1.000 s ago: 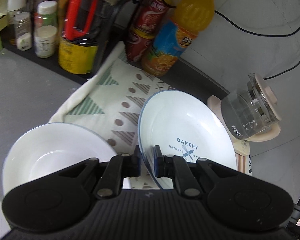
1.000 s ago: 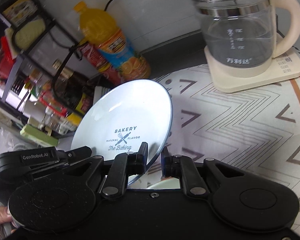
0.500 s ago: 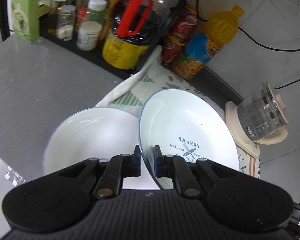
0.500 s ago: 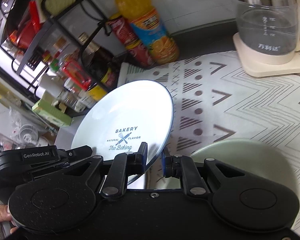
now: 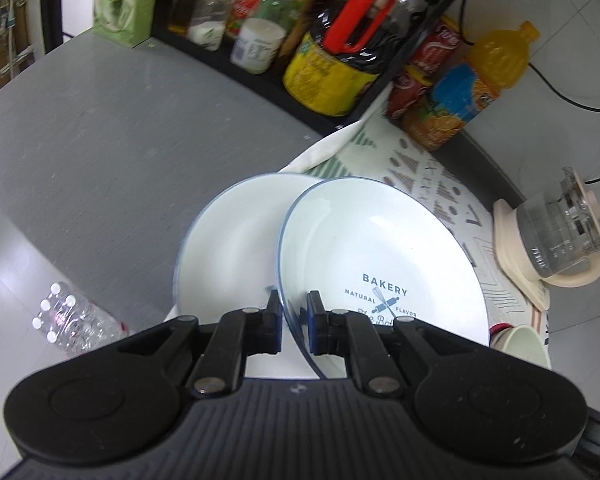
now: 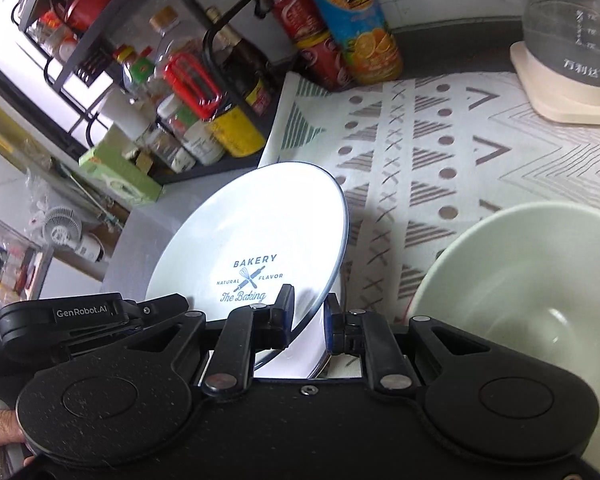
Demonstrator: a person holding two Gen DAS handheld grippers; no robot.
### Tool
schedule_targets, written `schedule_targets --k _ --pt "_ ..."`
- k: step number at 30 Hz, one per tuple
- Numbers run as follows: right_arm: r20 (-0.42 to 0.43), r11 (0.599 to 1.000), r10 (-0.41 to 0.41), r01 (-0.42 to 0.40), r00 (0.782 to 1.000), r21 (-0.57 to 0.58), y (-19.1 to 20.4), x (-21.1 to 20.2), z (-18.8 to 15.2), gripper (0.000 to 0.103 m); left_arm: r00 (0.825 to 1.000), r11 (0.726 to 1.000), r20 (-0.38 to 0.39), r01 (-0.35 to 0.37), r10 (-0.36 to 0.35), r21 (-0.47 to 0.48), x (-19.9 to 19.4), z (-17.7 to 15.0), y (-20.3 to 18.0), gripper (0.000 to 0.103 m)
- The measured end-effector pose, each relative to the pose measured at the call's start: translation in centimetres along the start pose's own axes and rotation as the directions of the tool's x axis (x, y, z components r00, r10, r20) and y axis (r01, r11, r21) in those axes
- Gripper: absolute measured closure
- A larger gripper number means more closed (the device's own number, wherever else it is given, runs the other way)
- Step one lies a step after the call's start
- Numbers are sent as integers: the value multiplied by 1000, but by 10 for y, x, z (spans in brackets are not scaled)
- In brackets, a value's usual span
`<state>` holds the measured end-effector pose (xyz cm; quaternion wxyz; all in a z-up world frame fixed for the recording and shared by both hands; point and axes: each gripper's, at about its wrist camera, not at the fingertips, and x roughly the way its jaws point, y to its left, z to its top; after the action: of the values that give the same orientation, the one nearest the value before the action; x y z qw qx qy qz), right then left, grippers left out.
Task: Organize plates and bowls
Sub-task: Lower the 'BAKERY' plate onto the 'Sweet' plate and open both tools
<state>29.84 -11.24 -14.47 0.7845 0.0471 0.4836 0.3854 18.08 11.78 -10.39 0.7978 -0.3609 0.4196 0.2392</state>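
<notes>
Both your left tongs [image 5: 293, 322] and right tongs [image 6: 308, 318] pinch the near rim of the round white blue-edged plate printed "BAKERY" [image 5: 380, 256], held tilted above the grey bench [image 5: 100, 152]. Just left of the left tongs, partly under that plate, sits a second plain white plate [image 5: 228, 248]; a pale green bowl [image 6: 520, 304] lies right of the right tongs. Glossy, thin-rimmed, the plate could slip from such shallow edge grips, or clip the lower plate's rim if you drop it unevenly.
</notes>
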Motion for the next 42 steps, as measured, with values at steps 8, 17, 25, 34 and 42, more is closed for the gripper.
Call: schedule_targets --k 8,17,25,34,42 --pt "-40 996 -55 52 998 -70 19 16 -22 88 999 999 -30 -23 23 -23 15 -8 20 92" --pt "-60 984 -122 113 991 -137 32 28 -32 87 998 999 -52 -39 37 -26 29 -13 28 90" --pt "-69 971 -178 163 982 -176 37 35 -34 87 997 999 -60 -49 48 -7 38 -14 27 89" --pt "-52 962 -215 202 975 -187 41 39 -36 86 993 995 -68 -95 96 8 41 -12 21 87" --pt "-55 964 -212 200 976 -173 41 43 -36 80 992 994 -62 -110 110 0 32 -7 25 87"
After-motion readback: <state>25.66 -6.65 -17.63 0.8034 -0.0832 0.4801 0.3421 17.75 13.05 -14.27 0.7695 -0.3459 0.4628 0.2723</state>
